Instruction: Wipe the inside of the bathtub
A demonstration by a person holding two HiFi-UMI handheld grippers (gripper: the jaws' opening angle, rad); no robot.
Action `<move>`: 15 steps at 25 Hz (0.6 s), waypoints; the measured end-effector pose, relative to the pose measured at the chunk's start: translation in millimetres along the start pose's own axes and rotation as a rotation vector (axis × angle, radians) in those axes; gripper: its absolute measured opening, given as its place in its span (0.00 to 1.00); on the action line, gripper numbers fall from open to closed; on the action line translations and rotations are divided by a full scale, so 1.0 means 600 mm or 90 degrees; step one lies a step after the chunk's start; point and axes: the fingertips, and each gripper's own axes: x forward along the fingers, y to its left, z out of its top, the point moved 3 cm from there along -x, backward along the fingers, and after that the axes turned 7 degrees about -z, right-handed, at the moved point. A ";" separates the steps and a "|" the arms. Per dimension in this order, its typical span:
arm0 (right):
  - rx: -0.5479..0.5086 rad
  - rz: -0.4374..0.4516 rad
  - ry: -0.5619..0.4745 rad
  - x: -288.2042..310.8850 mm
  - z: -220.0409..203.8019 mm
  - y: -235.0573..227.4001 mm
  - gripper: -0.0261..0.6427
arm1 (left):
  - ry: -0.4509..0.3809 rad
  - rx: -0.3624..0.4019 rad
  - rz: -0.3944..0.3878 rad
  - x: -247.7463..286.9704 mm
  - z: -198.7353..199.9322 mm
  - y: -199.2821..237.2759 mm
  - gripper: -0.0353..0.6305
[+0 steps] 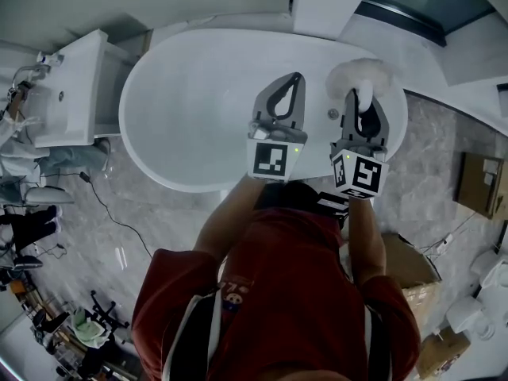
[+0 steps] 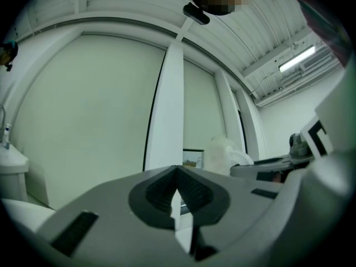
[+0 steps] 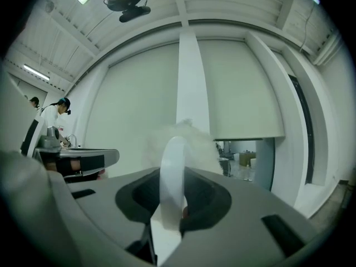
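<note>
The white oval bathtub [image 1: 159, 161] lies below me, with a drain [image 1: 333, 113] near its right end. My right gripper [image 1: 361, 95] is shut on the flat white handle [image 3: 172, 160] of a fluffy white duster [image 1: 361, 74], whose head sticks out past the jaws over the tub's right end. My left gripper [image 1: 297, 79] is held beside it, over the tub's middle, jaws shut with nothing between them. In the left gripper view the jaws [image 2: 177, 176] meet and the duster [image 2: 225, 152] shows to the right. Both gripper views face a pale wall, not the tub.
A white washbasin [image 1: 67, 94] with a tap stands left of the tub. A white column [image 1: 329, 2] rises behind it. Cardboard boxes [image 1: 480, 182] sit on the marble floor at right, and a cable [image 1: 111, 213] trails at left. Another person [image 3: 47, 118] stands far off.
</note>
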 end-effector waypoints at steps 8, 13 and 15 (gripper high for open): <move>0.003 0.017 0.014 0.050 -0.050 -0.054 0.18 | 0.009 0.010 0.037 0.057 -0.051 -0.014 0.08; 0.023 0.040 0.029 0.080 -0.112 -0.122 0.18 | 0.003 0.027 0.081 0.110 -0.092 -0.055 0.08; 0.024 0.051 0.037 0.093 -0.138 -0.145 0.18 | 0.006 0.026 0.095 0.134 -0.112 -0.068 0.08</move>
